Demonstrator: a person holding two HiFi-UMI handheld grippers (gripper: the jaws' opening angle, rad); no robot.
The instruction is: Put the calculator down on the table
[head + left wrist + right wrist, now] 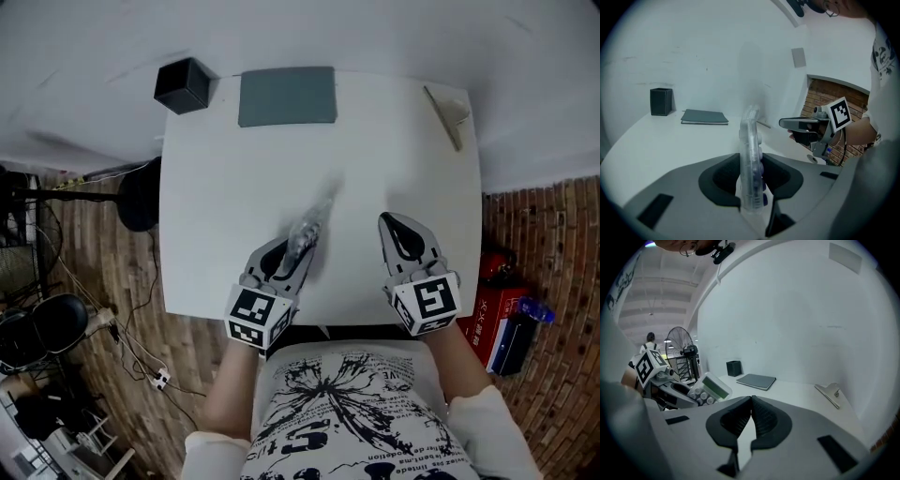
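We had the calculator pinched on edge in our left gripper, over the table. Our right gripper hovered alongside, jaws pressed together, empty.

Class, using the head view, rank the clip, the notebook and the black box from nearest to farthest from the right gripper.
1. Clip: far right corner, ahead of the right gripper and slightly to its right.
2. Notebook: far edge, left of centre.
3. Black box: far left corner, beyond the notebook.
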